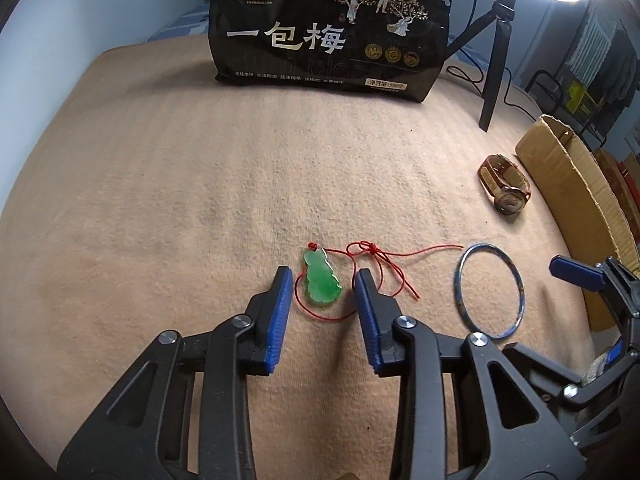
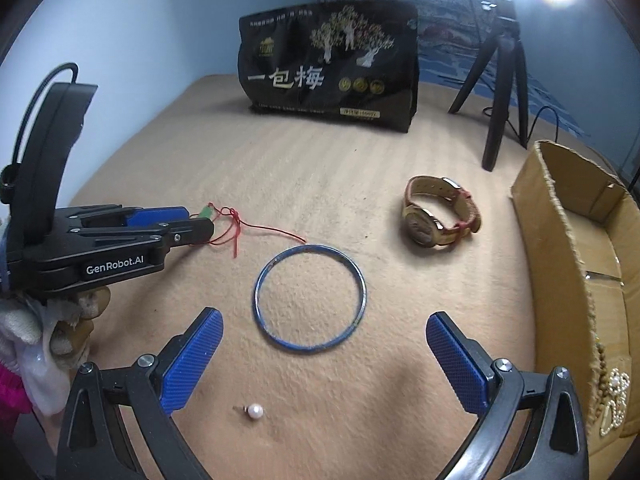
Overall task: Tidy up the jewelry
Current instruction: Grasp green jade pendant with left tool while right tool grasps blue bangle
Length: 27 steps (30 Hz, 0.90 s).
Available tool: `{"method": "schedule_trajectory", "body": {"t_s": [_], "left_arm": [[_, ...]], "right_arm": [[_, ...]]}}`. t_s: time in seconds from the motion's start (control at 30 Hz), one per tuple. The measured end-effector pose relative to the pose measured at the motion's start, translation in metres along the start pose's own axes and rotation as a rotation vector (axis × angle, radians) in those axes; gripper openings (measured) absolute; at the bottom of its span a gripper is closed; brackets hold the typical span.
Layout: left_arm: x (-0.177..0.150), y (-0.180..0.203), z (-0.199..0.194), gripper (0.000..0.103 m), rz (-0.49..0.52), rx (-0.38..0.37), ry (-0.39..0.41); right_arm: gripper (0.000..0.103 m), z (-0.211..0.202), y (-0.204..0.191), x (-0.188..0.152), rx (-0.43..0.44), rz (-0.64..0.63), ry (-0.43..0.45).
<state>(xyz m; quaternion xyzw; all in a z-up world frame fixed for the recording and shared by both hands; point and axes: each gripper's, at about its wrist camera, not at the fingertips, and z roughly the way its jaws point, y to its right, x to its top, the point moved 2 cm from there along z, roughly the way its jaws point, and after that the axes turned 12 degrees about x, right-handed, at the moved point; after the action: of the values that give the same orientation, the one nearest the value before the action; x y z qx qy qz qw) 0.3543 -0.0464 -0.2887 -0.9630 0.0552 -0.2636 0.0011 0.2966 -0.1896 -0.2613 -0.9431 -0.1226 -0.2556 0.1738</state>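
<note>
Straddling the green jade pendant [image 1: 321,282], the left gripper [image 1: 322,280] has its fingers apart.
The right gripper [image 2: 324,330] stands wide apart near the blue bangle [image 2: 310,297].

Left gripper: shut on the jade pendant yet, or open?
Open. The left gripper straddles the pendant, with blanket showing between each pad and the stone. The pendant lies flat, with its red cord slack.

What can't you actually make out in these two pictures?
- Green jade pendant on red cord: right wrist view, mostly hidden behind the left tool.
- Brown cardboard box: cut off by the right edge; its beaded contents are too small to identify.
- Gold wristwatch dial: left wrist view, too small and blurred to read.
- White pearl earring: outside the left view.
</note>
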Motion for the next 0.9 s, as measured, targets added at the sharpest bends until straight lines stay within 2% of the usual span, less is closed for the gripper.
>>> {"method": "schedule_trajectory", "body": {"t_s": [0.1, 0.27, 0.47, 0.57, 0.6, 0.63, 0.9], "left_arm": [[0.002, 0.001, 0.002, 0.029, 0.0, 0.0, 0.003], [0.002, 0.004, 0.005, 0.017, 0.011, 0.02, 0.015], [0.001, 0.004, 0.006, 0.016, 0.011, 0.025, 0.021], [0.001, 0.004, 0.005, 0.016, 0.008, 0.028, 0.022], [0.002, 0.003, 0.006, 0.016, 0.007, 0.029, 0.022], [0.001, 0.004, 0.005, 0.016, 0.006, 0.03, 0.022], [0.0, 0.002, -0.002, 0.016, 0.001, 0.039, 0.028]], "right_arm": [[0.102, 0.01, -0.003, 0.004, -0.011, -0.01, -0.018], [0.099, 0.024, -0.004, 0.007, -0.04, -0.024, -0.053], [0.093, 0.03, -0.004, 0.006, -0.06, -0.041, -0.076], [0.082, 0.03, -0.003, 0.006, -0.068, -0.045, -0.078], [0.075, 0.029, -0.004, 0.007, -0.066, -0.046, -0.077], [0.073, 0.028, -0.004, 0.007, -0.063, -0.047, -0.076], [0.072, 0.026, -0.005, 0.008, -0.066, -0.046, -0.067]]}}
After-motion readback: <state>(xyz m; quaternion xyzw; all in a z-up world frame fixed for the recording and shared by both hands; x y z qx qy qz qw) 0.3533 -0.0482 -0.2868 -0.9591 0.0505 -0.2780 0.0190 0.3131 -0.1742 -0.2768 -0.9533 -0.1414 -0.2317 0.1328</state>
